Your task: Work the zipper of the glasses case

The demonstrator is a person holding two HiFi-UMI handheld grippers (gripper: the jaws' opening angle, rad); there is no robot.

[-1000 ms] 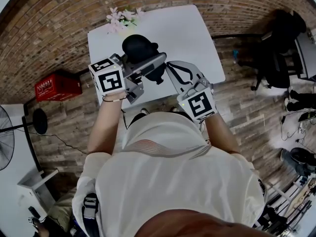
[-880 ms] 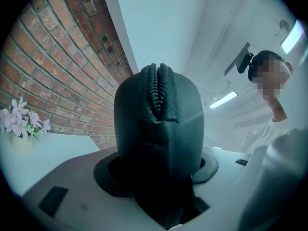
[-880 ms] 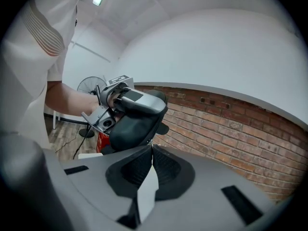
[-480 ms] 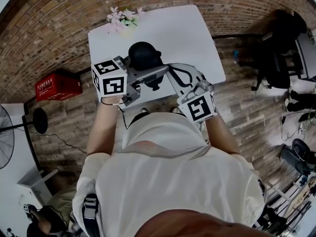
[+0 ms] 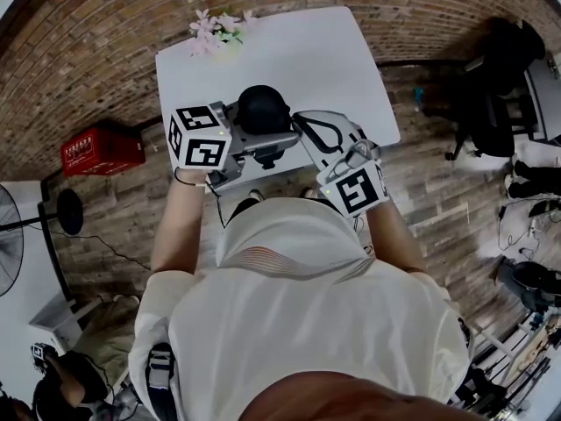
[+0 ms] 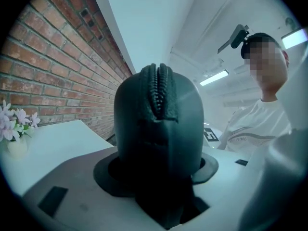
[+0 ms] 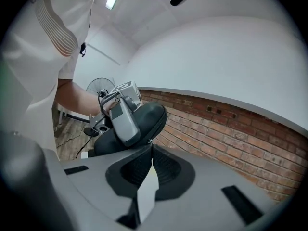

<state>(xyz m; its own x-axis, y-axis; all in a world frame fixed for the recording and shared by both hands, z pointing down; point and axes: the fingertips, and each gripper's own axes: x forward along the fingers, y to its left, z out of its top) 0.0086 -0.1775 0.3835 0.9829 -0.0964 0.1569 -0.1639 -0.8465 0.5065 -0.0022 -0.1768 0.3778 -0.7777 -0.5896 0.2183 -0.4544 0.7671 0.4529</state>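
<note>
**Case clamped on the left, closed tips set at the seam on the right**

The glasses case [image 5: 263, 110] is held in the air above the near half of the white table [image 5: 337, 60], clear of its top. It is clamped across its middle by the left gripper [image 5: 273, 136], whose jaws stand wide because the body of the case fills them. That gripper is reached in from above the table's near-left edge. The right gripper [image 7: 150, 149] is brought in from above the table's near-right edge. Its jaws are closed together, and their tips are set against the seam edge of the case. A pull tab may be caught there, but it is too small for this to be told.

The long axis of the case is judged to lie across the left jaws and to stand more upright than flat over the table, with one rounded end raised. The zipper [image 6: 159, 91] is seen running over that raised end, along the long axis.

The coming move is judged to turn on this: the seam lies straight ahead of the right tips and touches them, so the right hand is the nearer one to the zipper. Any pull has to be drawn along the long axis while the case is braced by the left jaws.
</note>
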